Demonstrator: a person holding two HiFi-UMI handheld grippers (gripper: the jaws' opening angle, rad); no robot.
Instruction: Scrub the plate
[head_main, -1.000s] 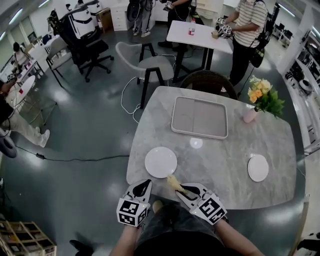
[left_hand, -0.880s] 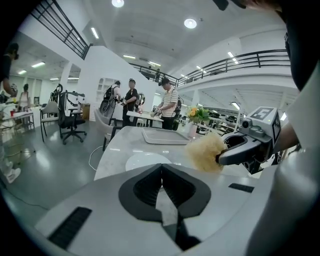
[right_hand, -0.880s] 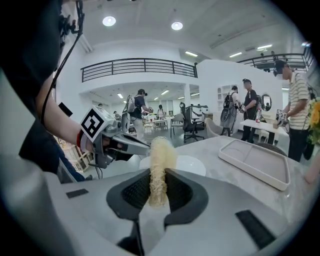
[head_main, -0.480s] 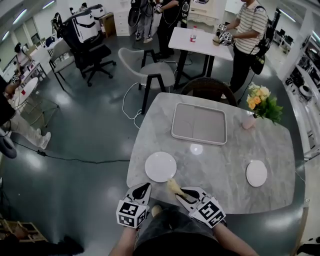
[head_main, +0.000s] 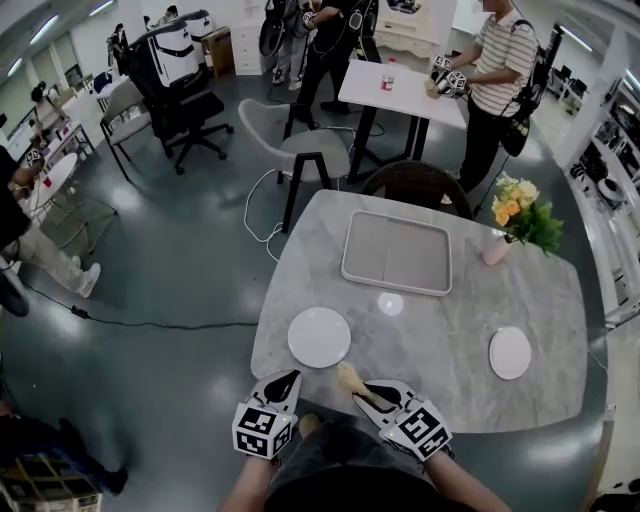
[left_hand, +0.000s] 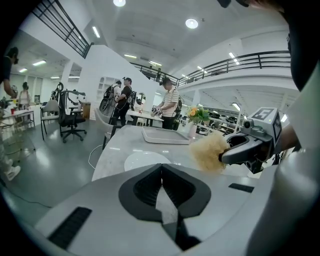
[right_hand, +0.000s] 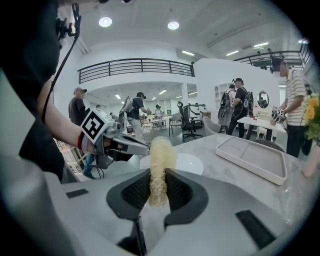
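Note:
A white plate (head_main: 319, 337) lies near the left front edge of the marble table (head_main: 430, 320); it also shows as plate (left_hand: 145, 161) and plate (right_hand: 187, 162). My right gripper (head_main: 362, 393) hovers at the table's front edge, just right of the plate, shut on a pale yellow fibrous scrubber (head_main: 349, 376). The right gripper view shows the scrubber (right_hand: 159, 165) pinched upright between the jaws of my right gripper (right_hand: 157, 180). My left gripper (head_main: 283, 383) hangs below the plate, off the table edge. In its own view the left gripper (left_hand: 161, 172) is shut with nothing in it.
A grey rectangular tray (head_main: 396, 253) sits at the table's far middle. A second small white plate (head_main: 510, 352) lies at the right front. A pink vase of flowers (head_main: 497, 245) stands at the far right. A dark chair (head_main: 418, 185) is behind the table, and people stand beyond it.
The head view has drifted slightly. Both grippers stay at the table's front edge, and the scrubber is still held in the right one.

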